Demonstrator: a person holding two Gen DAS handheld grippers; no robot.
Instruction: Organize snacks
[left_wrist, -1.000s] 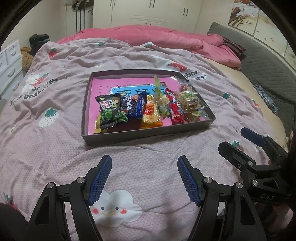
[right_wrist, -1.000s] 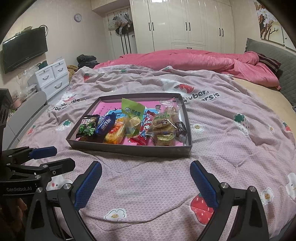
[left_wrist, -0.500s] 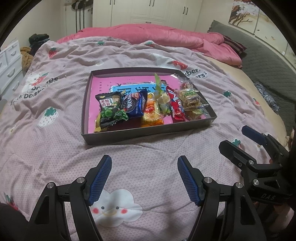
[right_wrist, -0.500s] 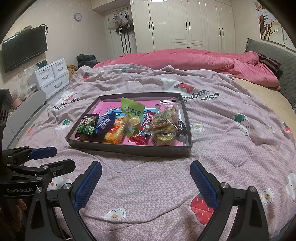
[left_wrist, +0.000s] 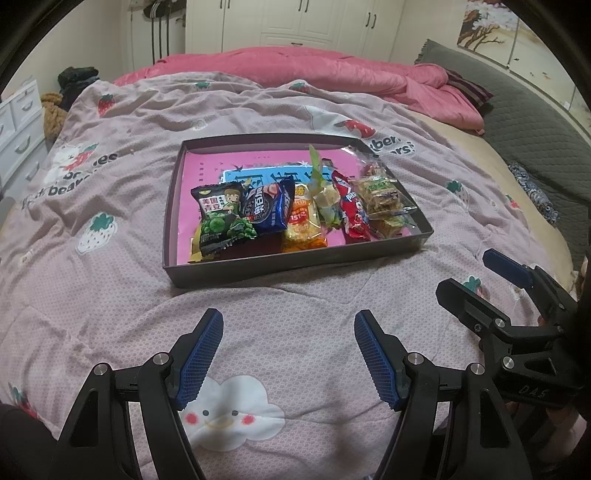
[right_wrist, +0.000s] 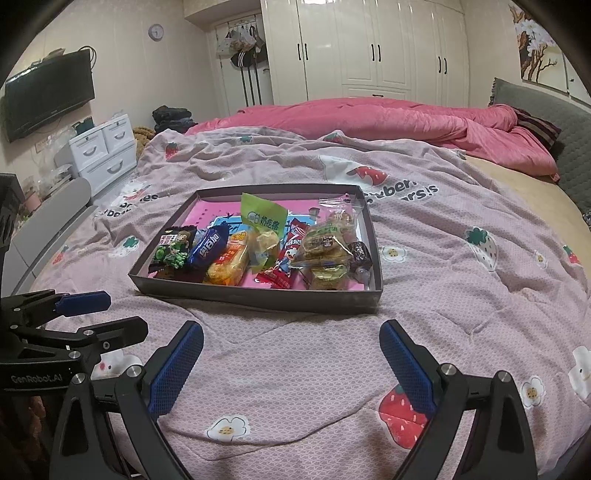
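Grey snack tray (left_wrist: 295, 264) ahead of left claw (left_wrist: 288, 354), well apart, jaws spread

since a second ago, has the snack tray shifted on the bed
No. The tray has its far right corner right beside the bedspread lettering, just as before.

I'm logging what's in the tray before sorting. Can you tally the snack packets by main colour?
Green: 2, pea packet, tall pouch
Blue: 1, cookie packet
Orange: 1
Red: 1
Clear: 2, stacked
Dark candy: 1
Total: 8
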